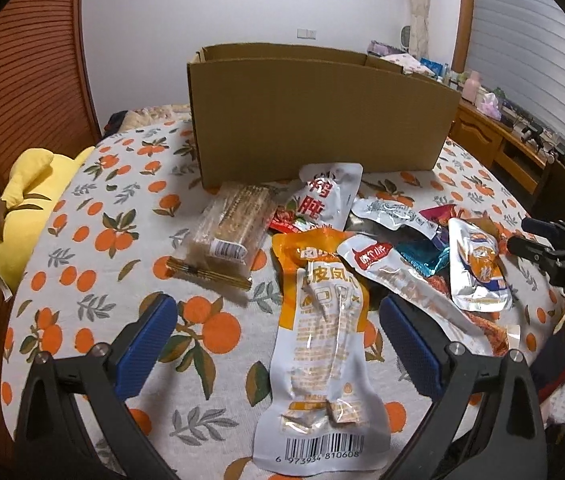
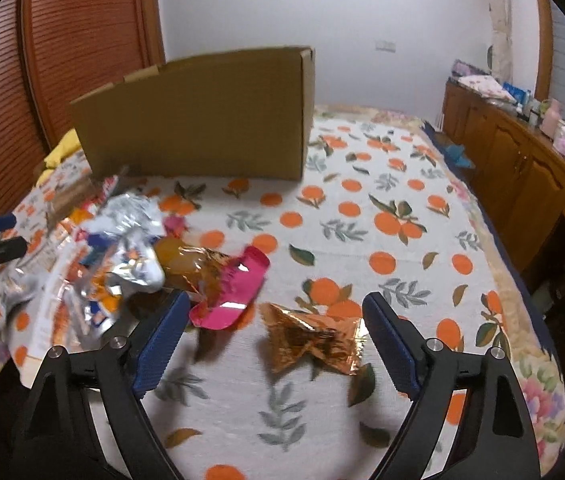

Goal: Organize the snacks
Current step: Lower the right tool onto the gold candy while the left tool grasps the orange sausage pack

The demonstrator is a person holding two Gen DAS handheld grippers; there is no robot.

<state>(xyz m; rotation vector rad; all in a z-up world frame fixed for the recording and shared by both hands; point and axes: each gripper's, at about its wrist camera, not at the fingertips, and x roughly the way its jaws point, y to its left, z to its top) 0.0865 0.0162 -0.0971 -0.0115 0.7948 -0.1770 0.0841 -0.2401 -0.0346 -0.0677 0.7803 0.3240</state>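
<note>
L gripper (image 1: 278,316) spread wide, blue pads clear of everything, hanging over long orange-and-white pouch (image 1: 318,344) lying flat on orange-print bedspread (image 1: 94,240); pouch between the fingers but not pinched. R gripper (image 2: 272,320) also parted, nothing clamped; crumpled copper foil packet (image 2: 316,338) on the cover between its fingers, closer to the right pad, not touching as far as visible. Pink wrapper (image 2: 230,292) just beside the left pad. Rest of snacks heaped together: clear cracker pack (image 1: 230,228), white pouch w/ red lettering (image 1: 328,200), silver pouches (image 1: 478,268), all in front of open cardboard box (image 1: 318,116) standing on bed. Yellow plush (image 1: 26,208) at bed's left edge. Wooden cabinet (image 2: 522,176) along the right wall
</note>
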